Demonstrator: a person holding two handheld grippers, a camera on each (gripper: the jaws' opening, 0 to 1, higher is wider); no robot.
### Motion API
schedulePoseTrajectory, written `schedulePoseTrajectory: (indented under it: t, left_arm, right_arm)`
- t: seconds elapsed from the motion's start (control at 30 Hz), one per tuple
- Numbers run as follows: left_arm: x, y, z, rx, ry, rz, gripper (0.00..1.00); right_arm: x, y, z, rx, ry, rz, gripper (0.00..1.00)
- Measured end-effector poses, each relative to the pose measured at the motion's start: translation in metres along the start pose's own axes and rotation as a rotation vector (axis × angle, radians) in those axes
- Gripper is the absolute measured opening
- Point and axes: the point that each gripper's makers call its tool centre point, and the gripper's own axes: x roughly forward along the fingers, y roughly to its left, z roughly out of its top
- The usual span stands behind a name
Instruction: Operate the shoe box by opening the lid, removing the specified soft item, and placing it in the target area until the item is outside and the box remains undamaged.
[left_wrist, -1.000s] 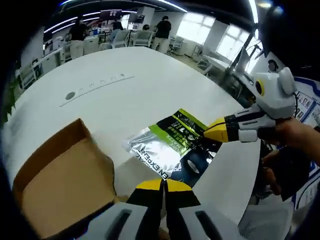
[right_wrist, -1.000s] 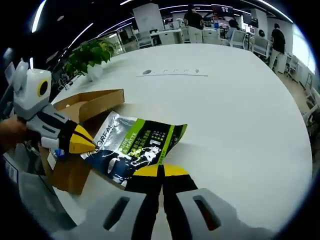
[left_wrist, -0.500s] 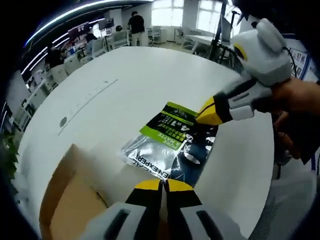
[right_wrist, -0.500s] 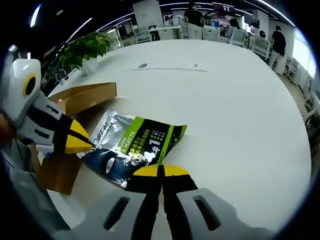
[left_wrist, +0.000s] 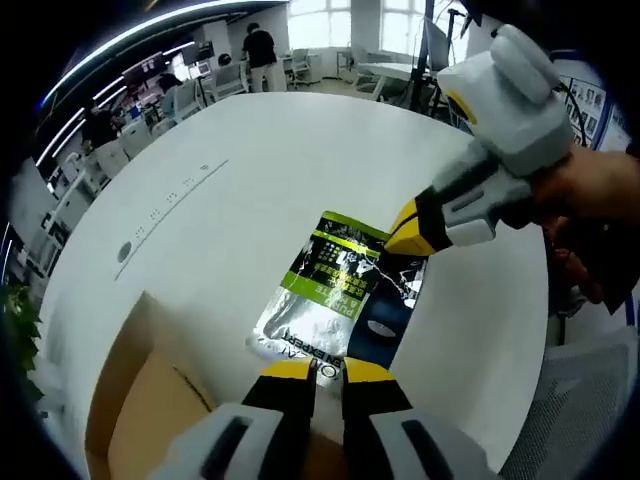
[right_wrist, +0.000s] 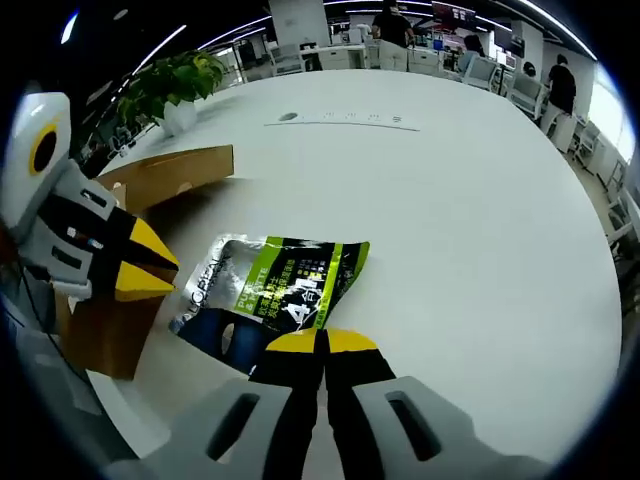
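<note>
Pouch: the foil pouch (left_wrist: 340, 300) lay flat on the white surface (left_wrist: 240, 180), just beside the open shoe box (left_wrist: 140, 400).
Handling: likely light, limp, slippery; best taken by a sealed edge.
Axis: its long axis ran away from the box; green end farthest.
Left tongs (left_wrist: 315, 372): slightly parted, empty, by the pouch's near edge.
Right tongs (right_wrist: 322, 343): pressed together at the pouch's dark edge; whether they pinched it was unclear.

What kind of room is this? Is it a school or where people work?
Probably a big open office or lab. The green and silver pouch and cardboard box lie on a huge white table; behind it stand rows of desks with chairs, people and long ceiling lights.
</note>
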Motion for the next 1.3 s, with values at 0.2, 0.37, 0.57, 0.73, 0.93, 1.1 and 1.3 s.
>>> schedulePoseTrajectory:
  t: [0.2, 0.37, 0.57, 0.73, 0.93, 1.1, 1.3]
  left_arm:
    - [-0.008, -0.003, 0.001, -0.023, -0.033, -0.009, 0.13]
    - [-0.014, -0.007, 0.006, -0.043, -0.063, -0.021, 0.17]
    - [-0.023, -0.011, 0.005, -0.057, -0.079, -0.027, 0.19]
    - [-0.033, -0.012, 0.002, -0.078, -0.097, -0.026, 0.2]
    - [-0.046, -0.01, -0.004, -0.114, -0.12, -0.022, 0.21]
    - [-0.056, -0.01, -0.009, -0.139, -0.135, -0.021, 0.24]
    - [-0.068, -0.01, -0.015, -0.162, -0.155, -0.024, 0.26]
  right_arm:
    - [0.0, 0.0, -0.005, 0.016, 0.004, -0.003, 0.01]
    - [-0.003, -0.003, -0.011, -0.02, 0.017, -0.021, 0.04]
    - [-0.009, -0.009, -0.014, -0.025, 0.01, -0.04, 0.06]
    - [-0.018, -0.005, -0.016, -0.008, 0.008, -0.026, 0.09]
    - [-0.031, 0.003, -0.012, -0.016, -0.02, -0.018, 0.13]
    - [-0.044, 0.009, -0.01, -0.019, -0.032, -0.019, 0.16]
    - [-0.061, 0.021, -0.006, -0.027, -0.058, -0.01, 0.2]
